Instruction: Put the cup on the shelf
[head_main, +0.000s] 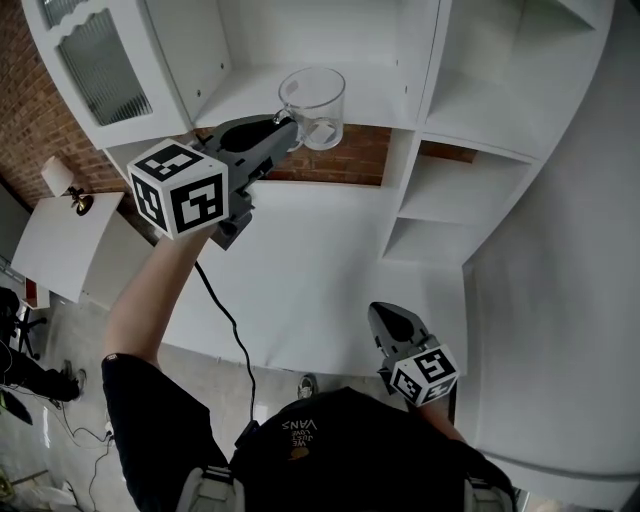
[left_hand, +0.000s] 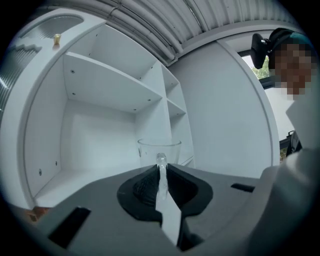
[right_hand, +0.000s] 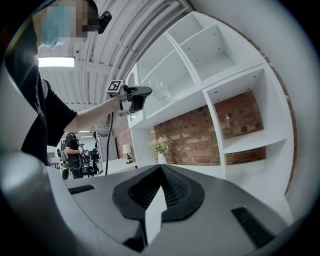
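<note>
step: seat cup (head_main: 312, 105) on shelf (head_main: 235, 95) | left gripper (head_main: 292, 131): fingers (left_hand: 142, 187) clenched on cup handle, above shelf | tip: lower level, let go once base rests | right gripper (head_main: 384, 317): fingers (right_hand: 175, 192) clenched, empty

Only legible print: "VANS" on the person's black shirt (head_main: 300, 428), upside down in head view; smaller lines by it too tiny to read. Cubes on left gripper (head_main: 288, 133) & right gripper (head_main: 383, 318): b/w square codes only, no letters/nos.
</note>
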